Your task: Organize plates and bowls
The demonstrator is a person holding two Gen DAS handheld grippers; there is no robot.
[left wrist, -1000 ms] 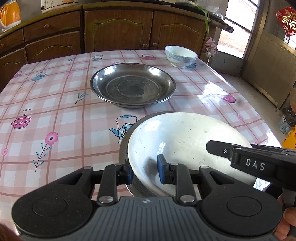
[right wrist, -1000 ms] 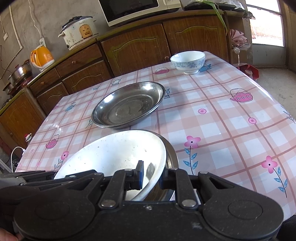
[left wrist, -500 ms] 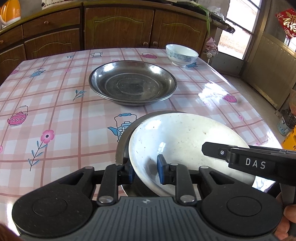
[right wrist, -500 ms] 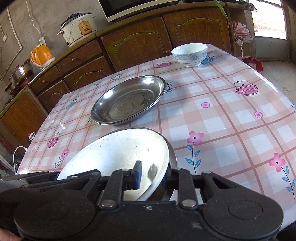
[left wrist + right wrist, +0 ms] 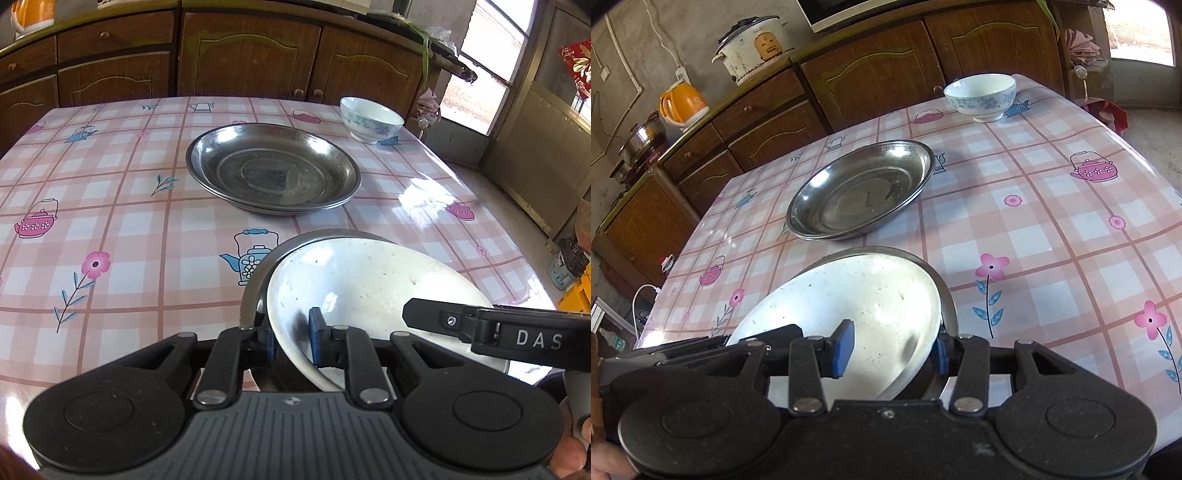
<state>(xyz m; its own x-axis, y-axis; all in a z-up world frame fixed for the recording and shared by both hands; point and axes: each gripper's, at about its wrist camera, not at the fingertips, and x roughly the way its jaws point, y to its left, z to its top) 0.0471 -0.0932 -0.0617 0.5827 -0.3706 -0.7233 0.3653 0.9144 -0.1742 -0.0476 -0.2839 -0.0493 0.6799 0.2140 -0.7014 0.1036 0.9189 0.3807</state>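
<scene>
A white enamel bowl (image 5: 369, 284) (image 5: 857, 302) rests tilted inside a steel dish (image 5: 255, 288) (image 5: 949, 306) at the near edge of the table. My left gripper (image 5: 293, 343) is shut on the bowl's near left rim, one pad inside and one outside. My right gripper (image 5: 892, 352) straddles the bowl's right rim; its jaws are opening and the pads stand off the rim. A wide steel plate (image 5: 273, 173) (image 5: 860, 192) lies mid-table. A blue-patterned white bowl (image 5: 371, 120) (image 5: 980, 94) stands at the far right corner.
The table wears a pink checked cloth (image 5: 110, 221) with flowers and teapots. Brown cabinets (image 5: 247, 55) run behind it, with a rice cooker (image 5: 750, 48), an orange kettle (image 5: 683, 101) and a pot (image 5: 642, 136) on the counter. The table's right edge drops to the floor by a doorway (image 5: 491, 66).
The right gripper's jaws have spread apart and let go of the white bowl's rim. The left gripper has tightened on the rim. Both hands stayed in place.
</scene>
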